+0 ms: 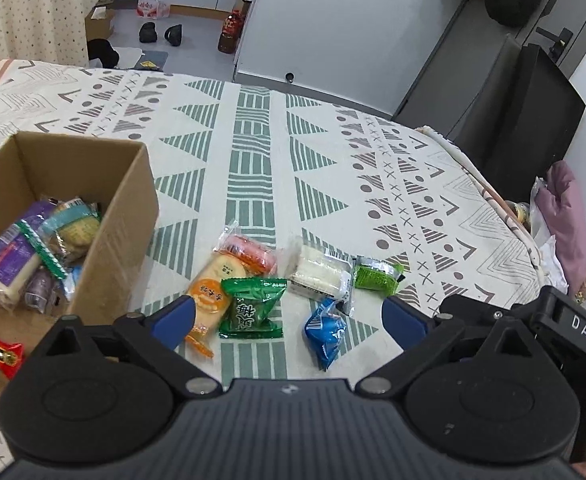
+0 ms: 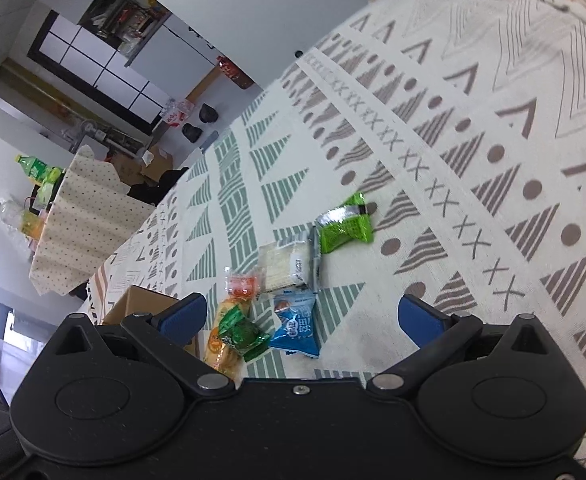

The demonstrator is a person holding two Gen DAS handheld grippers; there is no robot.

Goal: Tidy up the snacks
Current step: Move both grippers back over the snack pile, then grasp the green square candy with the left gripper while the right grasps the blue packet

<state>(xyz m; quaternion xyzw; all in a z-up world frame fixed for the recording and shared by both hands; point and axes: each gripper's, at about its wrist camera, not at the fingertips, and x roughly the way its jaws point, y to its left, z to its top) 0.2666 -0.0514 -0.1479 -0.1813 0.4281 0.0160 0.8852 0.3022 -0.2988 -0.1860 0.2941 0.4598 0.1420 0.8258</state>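
Loosely clustered, 6 crinkled snack packets (image 1: 251,304) lie beside the cardboard box (image 1: 129,216); both grippers' jaws spread, empty.

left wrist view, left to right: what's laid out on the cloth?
cardboard box → orange packet → dark green packet → blue packet → lime green packet. Pink and white packets sit behind, overlapping the order.

Two close downward wrist views, shared snack pile (image 1: 277,292).
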